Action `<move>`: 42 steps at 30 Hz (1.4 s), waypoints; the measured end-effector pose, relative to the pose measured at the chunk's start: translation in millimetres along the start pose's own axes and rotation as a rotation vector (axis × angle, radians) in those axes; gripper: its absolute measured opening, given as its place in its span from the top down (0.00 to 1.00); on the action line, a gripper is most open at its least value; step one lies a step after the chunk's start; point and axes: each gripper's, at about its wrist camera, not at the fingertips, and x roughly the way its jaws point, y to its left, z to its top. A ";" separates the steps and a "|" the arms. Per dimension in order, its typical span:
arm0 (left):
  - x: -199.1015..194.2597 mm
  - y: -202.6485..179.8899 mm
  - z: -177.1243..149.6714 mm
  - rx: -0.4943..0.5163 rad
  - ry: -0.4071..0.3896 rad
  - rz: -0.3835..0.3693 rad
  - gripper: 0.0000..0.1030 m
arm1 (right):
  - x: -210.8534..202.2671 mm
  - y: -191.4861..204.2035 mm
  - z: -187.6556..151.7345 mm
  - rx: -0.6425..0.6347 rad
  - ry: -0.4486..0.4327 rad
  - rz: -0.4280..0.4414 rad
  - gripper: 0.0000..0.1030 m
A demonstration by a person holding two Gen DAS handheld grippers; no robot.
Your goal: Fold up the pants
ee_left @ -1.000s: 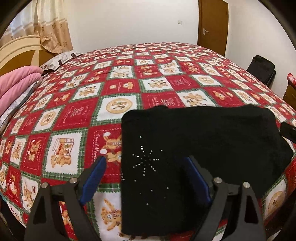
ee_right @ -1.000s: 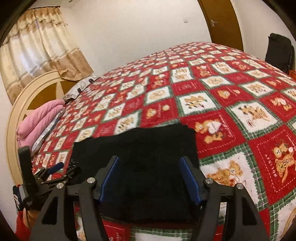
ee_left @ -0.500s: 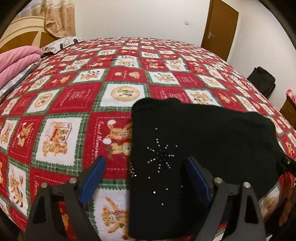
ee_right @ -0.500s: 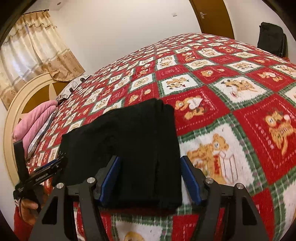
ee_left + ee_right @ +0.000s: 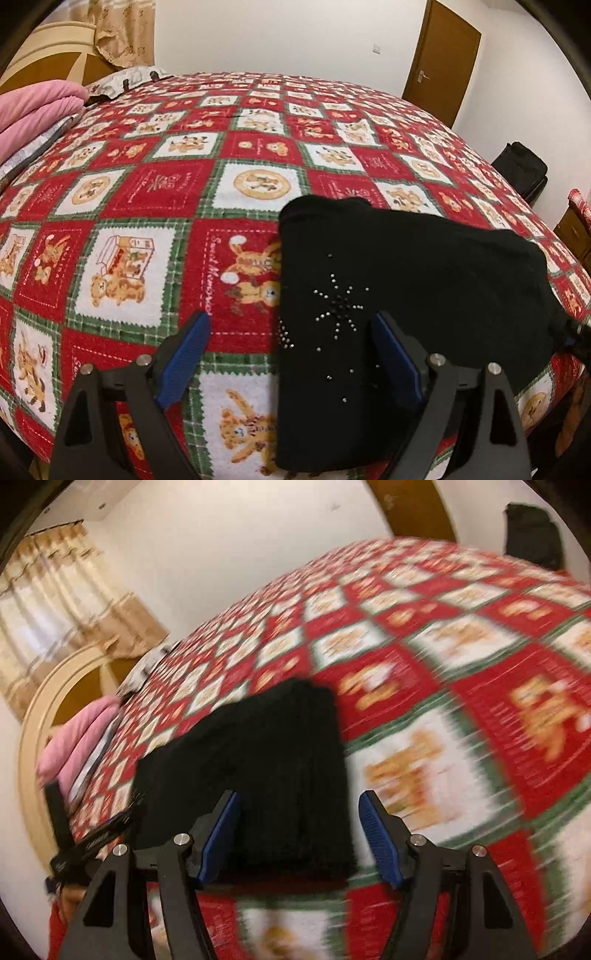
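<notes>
The left hand-held gripper (image 5: 288, 354) has its blue pads wide apart, and nothing is squeezed between them. The near left edge of the soft black knitted pants (image 5: 406, 288) lies under the gap. The right hand-held gripper (image 5: 299, 834) is also apart and holds nothing; it hangs over the near right corner of the pants. That picture is blurry. The pants lie flat in a folded block near the front edge of the bed, on the red, white and green teddy-bear blanket (image 5: 147, 192). They look light and floppy, so I think they bend easily and may slip out of shape if pulled from one side only. A good place to pinch is likely the two near corners, one with each gripper. Small shiny beads (image 5: 340, 306) make a star on the cloth; they might catch. A red square on the blanket has curly writing I read as "Sweet Memories". Farther back lie folded pink bedding (image 5: 33, 110) and a brown door (image 5: 443, 62).
</notes>
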 end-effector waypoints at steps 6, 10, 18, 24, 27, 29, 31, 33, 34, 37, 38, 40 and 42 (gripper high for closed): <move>1.4 -3.9 0.0 0.024 0.012 0.023 0.09 | 4.8 29.3 -8.4 -0.117 0.028 -0.107 0.30; 1.6 -4.2 -0.5 0.034 0.014 0.020 0.07 | 4.9 11.6 3.2 -0.026 0.020 -0.101 0.30; 1.9 -5.1 -1.2 0.039 0.013 0.019 0.04 | 17.9 15.1 2.2 0.017 0.041 0.000 0.34; 1.4 1.0 1.5 0.060 0.020 -0.033 0.04 | 21.3 22.6 -6.0 -0.080 0.035 -0.042 0.52; -5.9 19.1 5.9 0.027 0.008 -0.066 0.04 | 20.8 19.9 -7.3 -0.101 0.025 -0.050 0.55; -15.0 36.6 8.7 -0.013 -0.024 -0.073 0.04 | 21.0 19.5 -7.9 -0.107 0.021 -0.052 0.55; -20.4 50.3 10.4 -0.056 -0.037 -0.088 0.04 | 21.8 19.9 -7.5 -0.113 0.022 -0.056 0.55; -20.5 63.3 10.8 -0.128 -0.031 -0.126 0.04 | 23.0 18.8 -7.0 -0.107 0.025 -0.052 0.55; -18.9 65.3 10.3 -0.146 -0.022 -0.142 0.05 | 23.4 17.4 -6.4 -0.100 0.027 -0.046 0.55; -9.7 54.6 6.3 -0.158 -0.005 -0.209 0.06 | 24.0 15.0 -5.1 -0.086 0.032 -0.034 0.55; -7.2 46.5 4.8 -0.136 -0.005 -0.225 0.07 | 24.3 14.9 -4.8 -0.086 0.034 -0.033 0.55; -4.4 28.7 1.4 -0.072 -0.015 -0.245 0.09 | 24.3 15.5 -4.5 -0.087 0.036 -0.035 0.55; -3.6 20.2 -2.5 -0.034 -0.027 -0.241 0.09 | 24.6 14.9 -3.8 -0.083 0.038 -0.033 0.55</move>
